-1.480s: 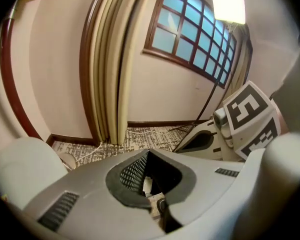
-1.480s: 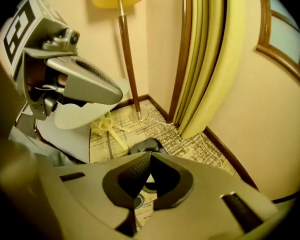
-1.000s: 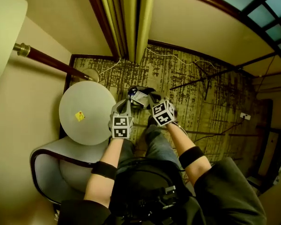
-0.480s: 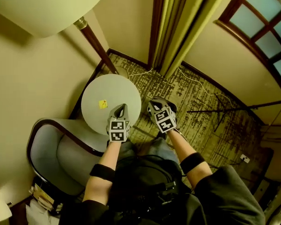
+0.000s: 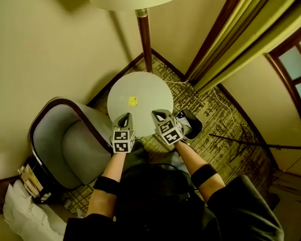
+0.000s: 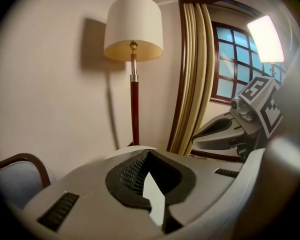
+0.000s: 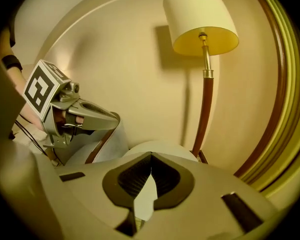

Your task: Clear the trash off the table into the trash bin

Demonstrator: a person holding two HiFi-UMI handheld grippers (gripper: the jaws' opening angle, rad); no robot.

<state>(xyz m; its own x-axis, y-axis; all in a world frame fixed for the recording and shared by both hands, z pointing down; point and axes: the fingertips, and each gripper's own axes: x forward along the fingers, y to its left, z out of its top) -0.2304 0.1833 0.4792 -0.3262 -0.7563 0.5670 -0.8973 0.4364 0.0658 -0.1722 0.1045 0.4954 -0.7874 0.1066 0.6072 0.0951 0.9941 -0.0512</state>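
Head view: we note both tools held side by side over the near edge of the round table (image 5: 153, 87). Left gripper (image 5: 125, 116): jaws pressed together, nothing between them, confirmed in the left gripper view. Right gripper (image 5: 159, 114): jaws likewise closed and empty, per the right gripper view. The yellow scrap (image 5: 133, 101) lies on the tabletop near its middle, just beyond the left gripper's tip and not touched. A dark-rimmed bin (image 5: 194, 128) stands on the carpet just right of the table, partly hidden behind the right gripper. Armchair (image 5: 72, 149) at left; floor lamp (image 5: 145, 39) behind the table.
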